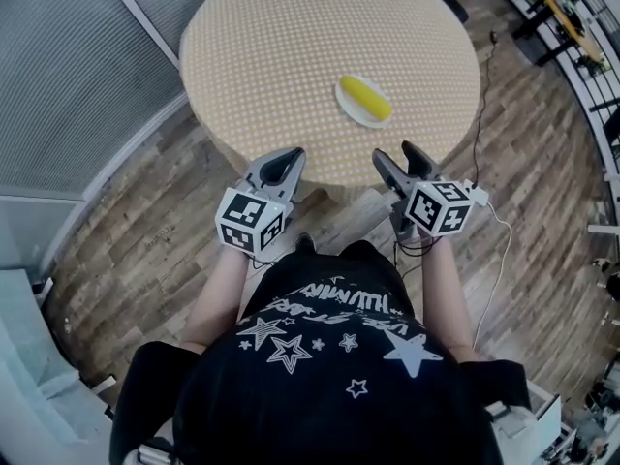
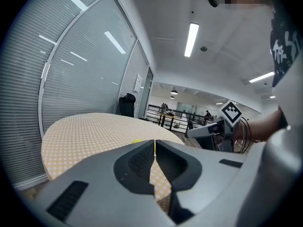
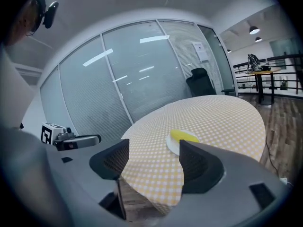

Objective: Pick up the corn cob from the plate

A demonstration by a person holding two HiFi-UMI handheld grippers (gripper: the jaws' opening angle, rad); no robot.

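Observation:
A yellow corn cob lies on a small white plate on the near right part of a round table with a checked cloth. Both grippers hover at the table's near edge, short of the plate. My left gripper is shut, its tips meeting with nothing between them. My right gripper is open and empty. In the right gripper view the corn cob and plate show beyond the spread jaws of the right gripper.
A glass partition with blinds runs along the left behind the table. Wood plank floor surrounds the table, and a cable trails over it on the right. A black office chair stands beyond the table's far side.

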